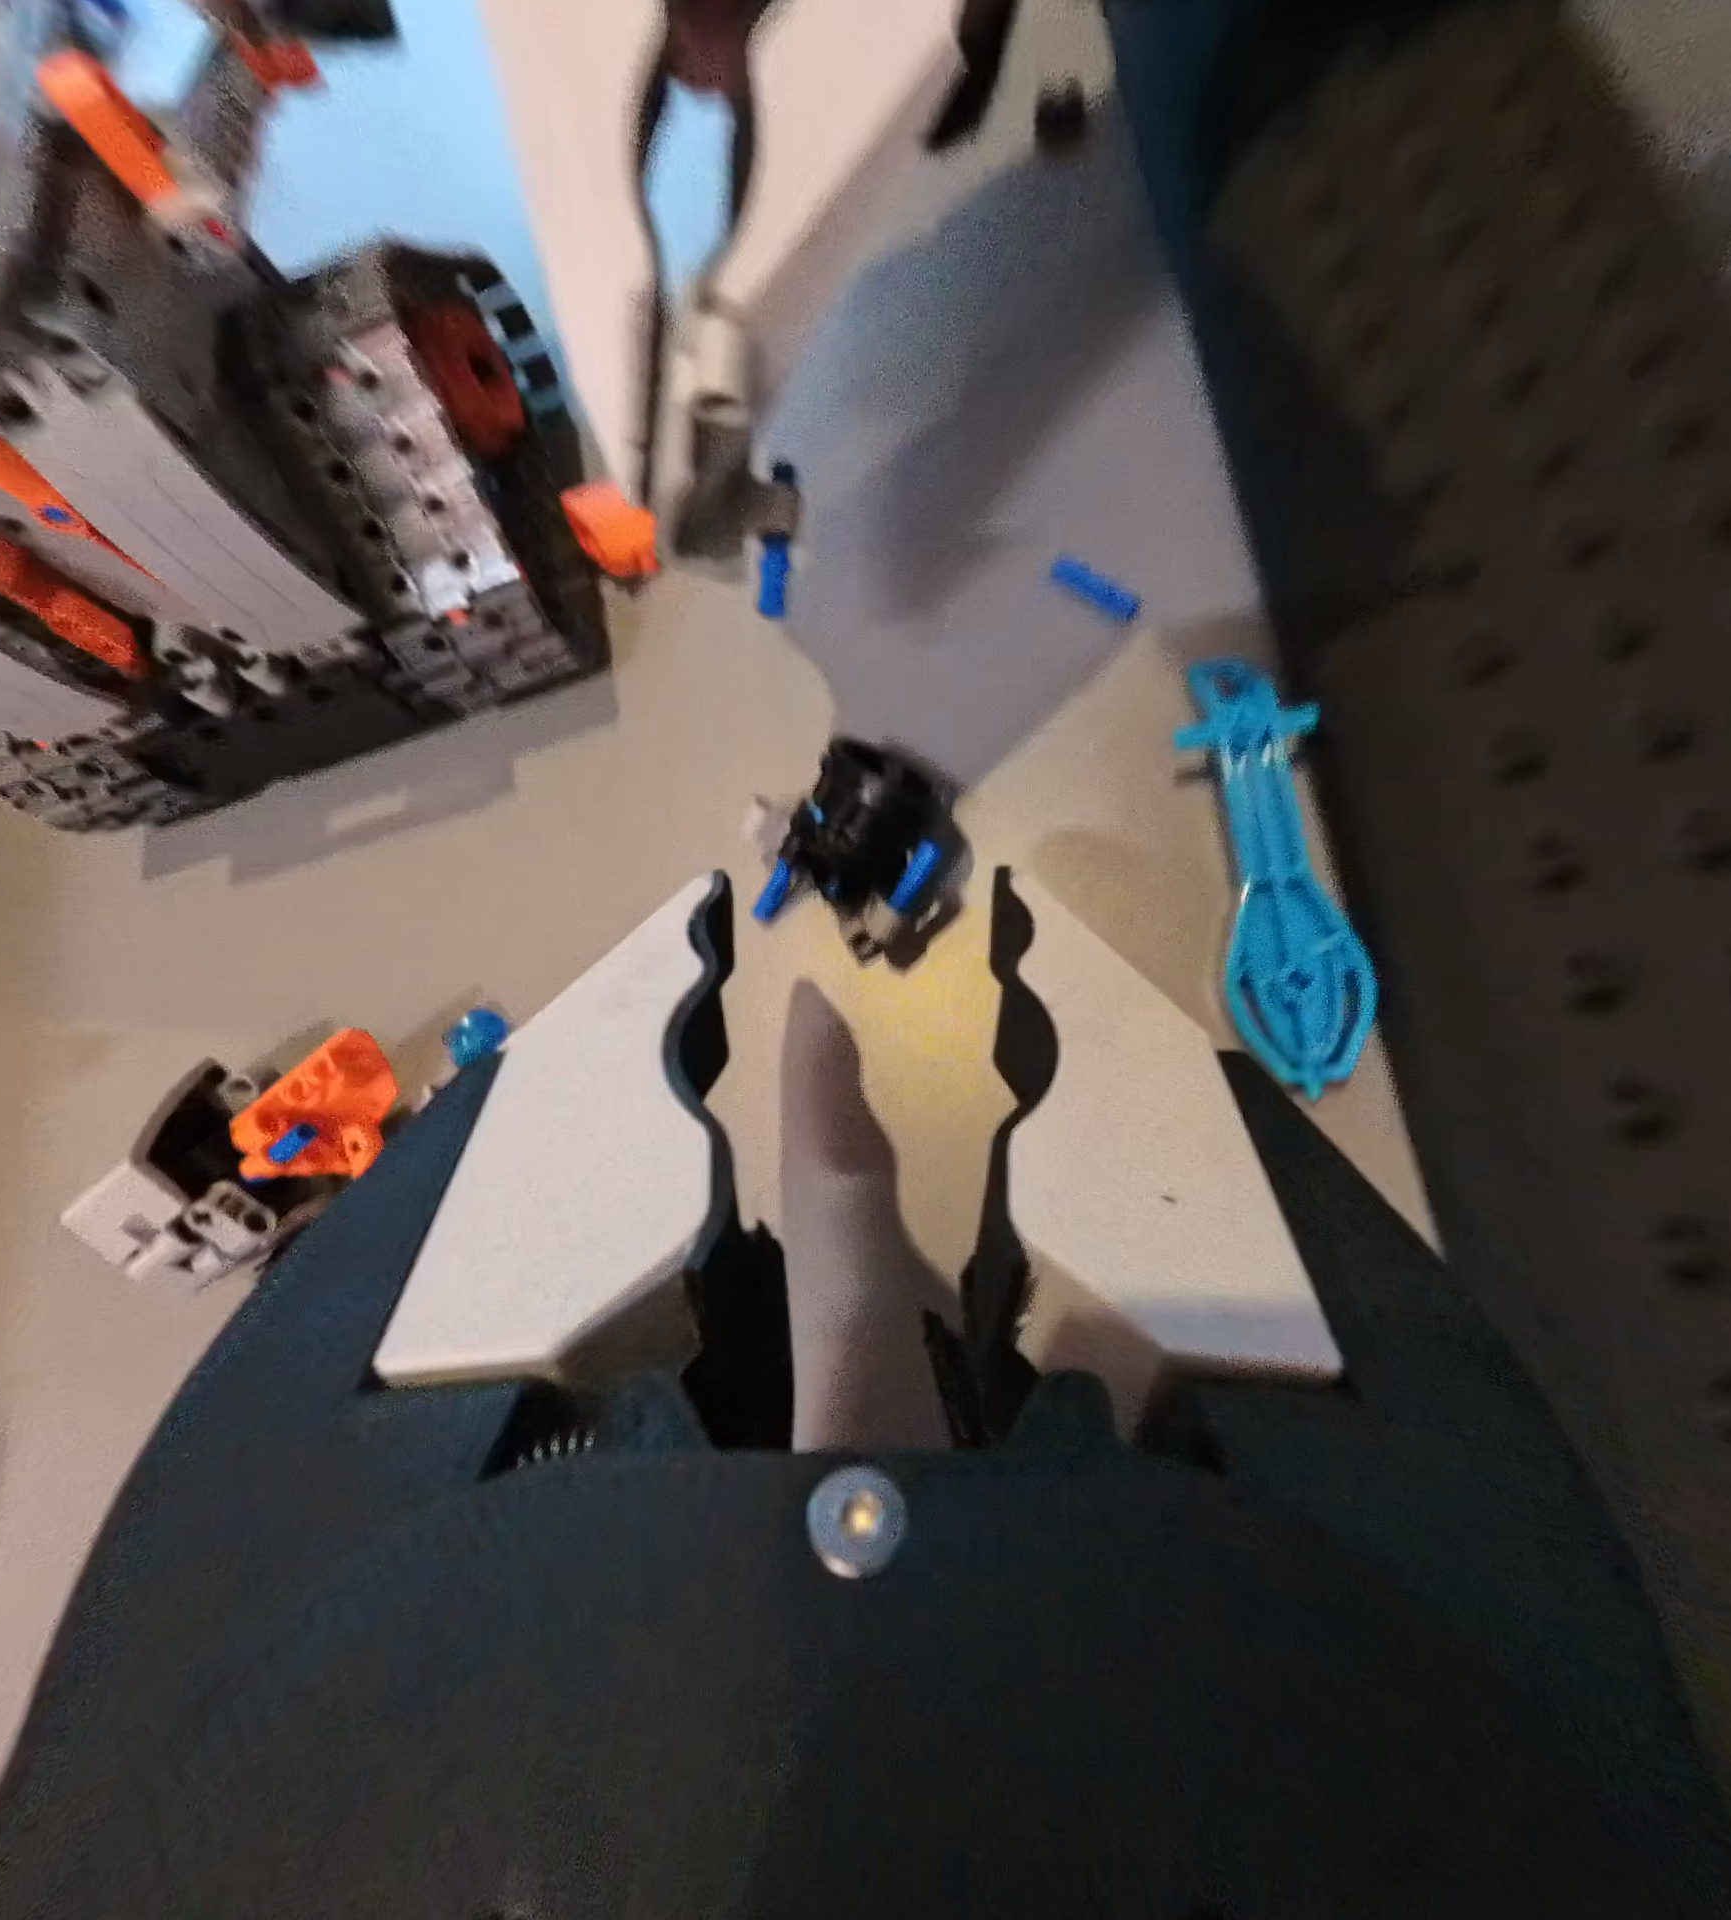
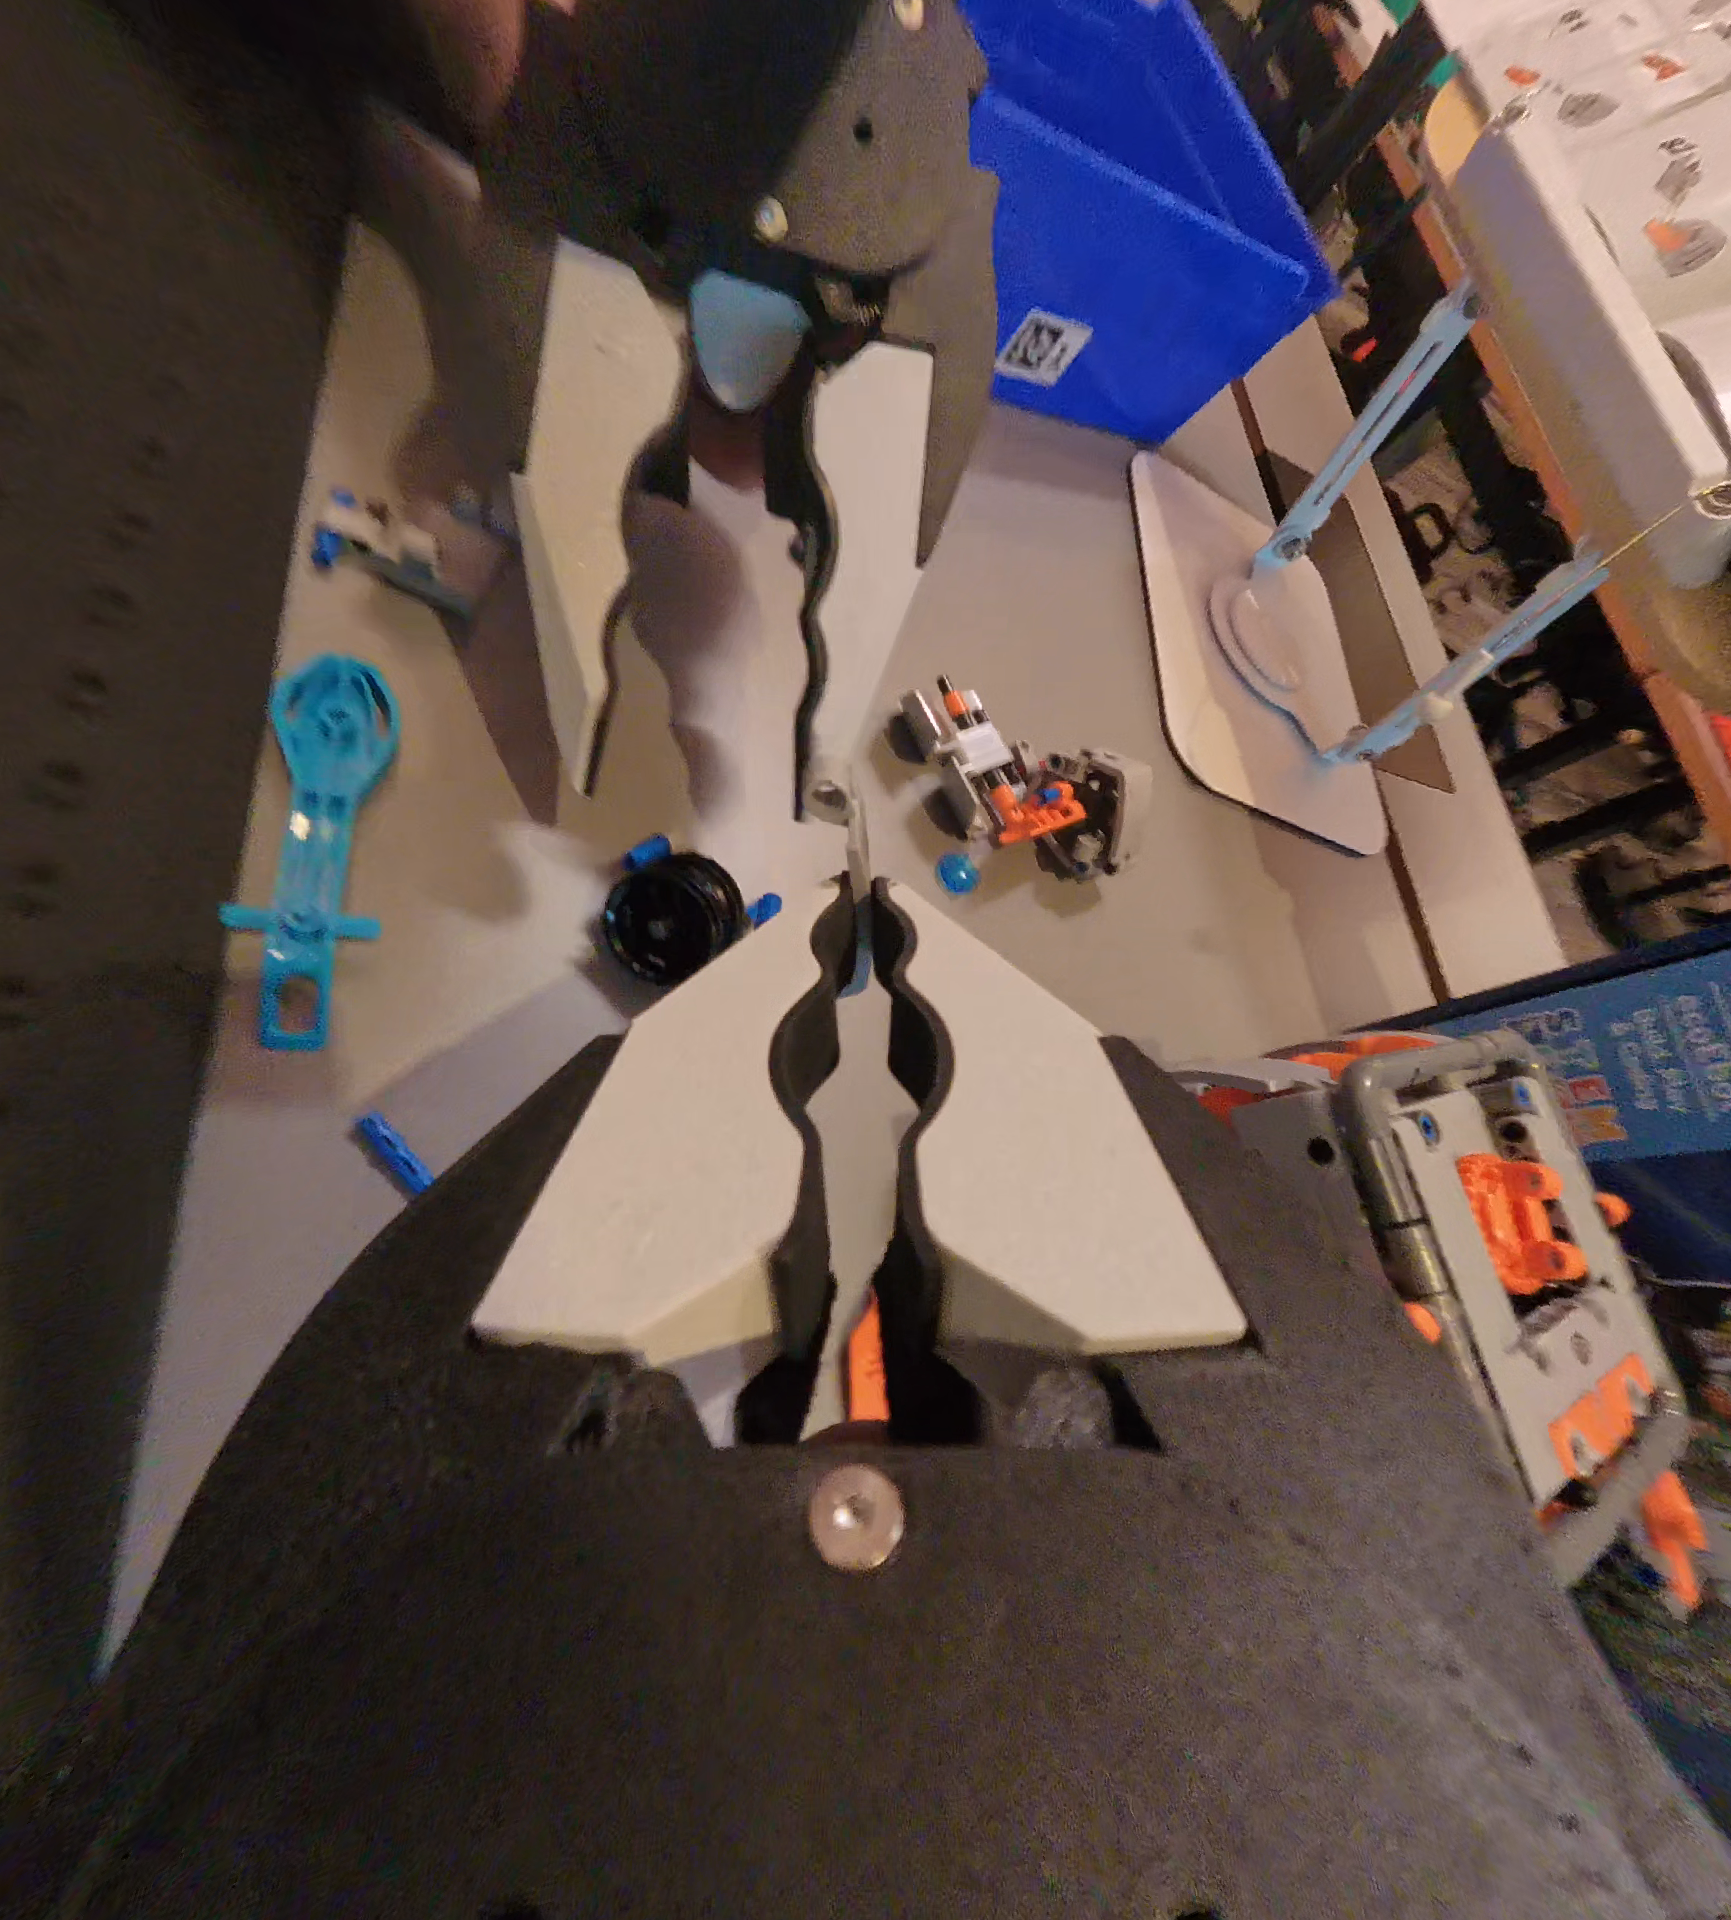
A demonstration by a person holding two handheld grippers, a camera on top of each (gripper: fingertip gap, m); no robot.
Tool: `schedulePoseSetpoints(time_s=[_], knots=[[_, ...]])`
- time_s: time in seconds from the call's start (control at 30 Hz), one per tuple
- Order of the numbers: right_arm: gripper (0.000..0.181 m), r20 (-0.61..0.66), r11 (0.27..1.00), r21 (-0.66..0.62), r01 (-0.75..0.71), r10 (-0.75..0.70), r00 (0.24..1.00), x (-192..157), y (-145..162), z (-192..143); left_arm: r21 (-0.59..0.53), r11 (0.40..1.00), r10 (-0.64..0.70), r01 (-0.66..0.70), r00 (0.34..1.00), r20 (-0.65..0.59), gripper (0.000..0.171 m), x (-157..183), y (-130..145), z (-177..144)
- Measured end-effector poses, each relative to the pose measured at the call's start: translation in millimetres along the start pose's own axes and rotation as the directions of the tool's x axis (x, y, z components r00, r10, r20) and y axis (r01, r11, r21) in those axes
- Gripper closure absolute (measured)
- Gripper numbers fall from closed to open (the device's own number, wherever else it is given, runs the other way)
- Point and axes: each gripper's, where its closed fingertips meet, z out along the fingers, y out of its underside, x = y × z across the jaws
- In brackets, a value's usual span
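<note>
My right gripper [image 2: 856, 888] is shut on a thin grey building piece [image 2: 853, 831] that sticks out ahead of its tips, with a round end on the far side. My left gripper [image 1: 861, 894] is open and nothing is in its grasp. It also shows in the right wrist view [image 2: 695, 790], facing mine, with one fingertip [image 2: 807, 790] right beside the grey piece's round end. A black wheel with blue pins [image 1: 866, 831] lies on the beige table [image 1: 425, 935] just ahead of the left fingertips. The wheel also shows in the right wrist view [image 2: 672, 914], left of my right fingertips.
A long light-blue piece [image 1: 1276, 883] lies by the dark dotted surface [image 1: 1567, 623]. A large grey, black and orange model [image 1: 321, 520] stands at the left. A small grey-orange assembly [image 2: 1027, 790], a blue stud [image 2: 956, 873], a blue bin [image 2: 1131, 229] and a white stand base [image 2: 1256, 623] are nearby. Left tips to right tips: about 7 cm. From the left gripper's tips to the blue stud [image 2: 956, 873] is close to 9 cm.
</note>
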Motion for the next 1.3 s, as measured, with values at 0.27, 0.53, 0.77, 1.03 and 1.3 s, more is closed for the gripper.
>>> schedulePoseSetpoints(time_s=[0.27,0.53,0.77,1.03,1.3], knots=[[0.181,-0.078,0.946,-0.119,0.3,-0.31,0.947,-13,16,19,-0.034,0.997,0.072,-0.071,0.997,0.024,0.136,2,15,12],[0.181,-0.188,0.782,-0.186,0.595,-0.623,0.76,-16,13,25,-0.026,0.962,0.274,-0.273,0.951,0.146,0.145,5,8,14],[0.181,-0.151,0.702,-0.196,0.685,-0.712,0.686,-28,24,31,-0.015,0.954,0.3,-0.301,0.944,0.14,0.147,6,11,22],[0.181,-0.164,0.672,-0.182,0.717,-0.74,0.652,-31,22,31,0.024,0.954,0.292,-0.298,0.947,0.13,0.156,8,7,23],[0.181,-0.175,0.677,-0.147,0.721,-0.736,0.655,-35,18,27,0.044,0.953,0.293,-0.3,0.949,0.119,0.157,8,6,22]])
